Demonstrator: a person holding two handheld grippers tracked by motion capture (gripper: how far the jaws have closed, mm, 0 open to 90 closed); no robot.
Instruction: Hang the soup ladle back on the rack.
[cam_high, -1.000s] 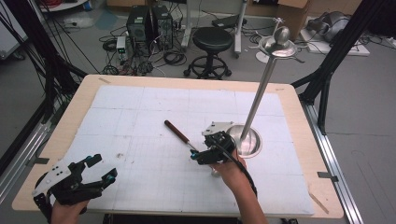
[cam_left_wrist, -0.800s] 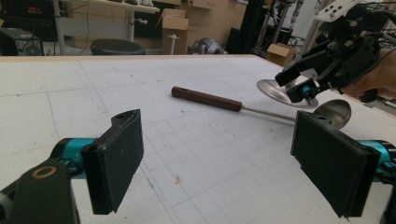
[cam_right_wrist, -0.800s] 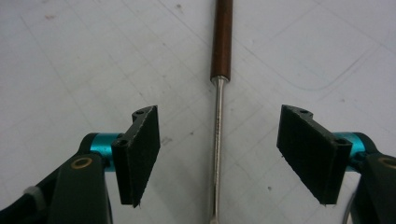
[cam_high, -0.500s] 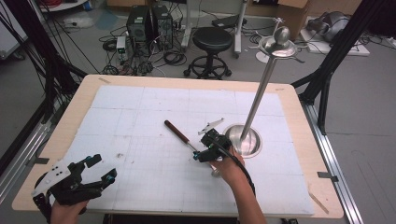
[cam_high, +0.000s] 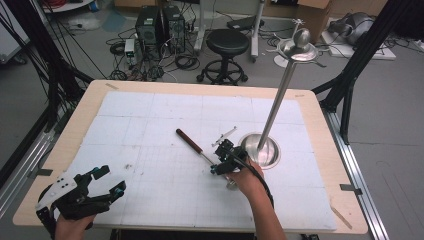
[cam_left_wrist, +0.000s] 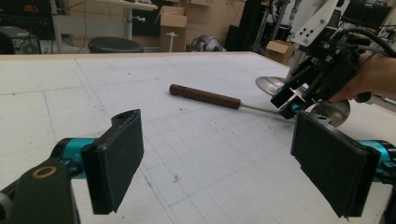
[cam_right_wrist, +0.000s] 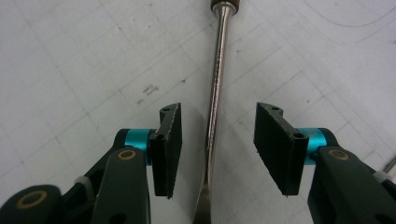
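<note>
Ladle (cam_high: 200, 148) shaft lies btwn right tongs (cam_right_wrist: 215, 154), jaws apart w/ nothing held, so thin round steel may roll out on closing; left tongs (cam_left_wrist: 233, 163) wide open, empty.

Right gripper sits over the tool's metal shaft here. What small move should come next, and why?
Probably close the right gripper on the shaft. Its jaws stand open on either side of the shaft without touching it, just below the brown handle, so shutting them should secure the tool lying on the table.

Ladle (cam_high: 196, 145) flat on mat, wooden handle, steel shaft.
</note>
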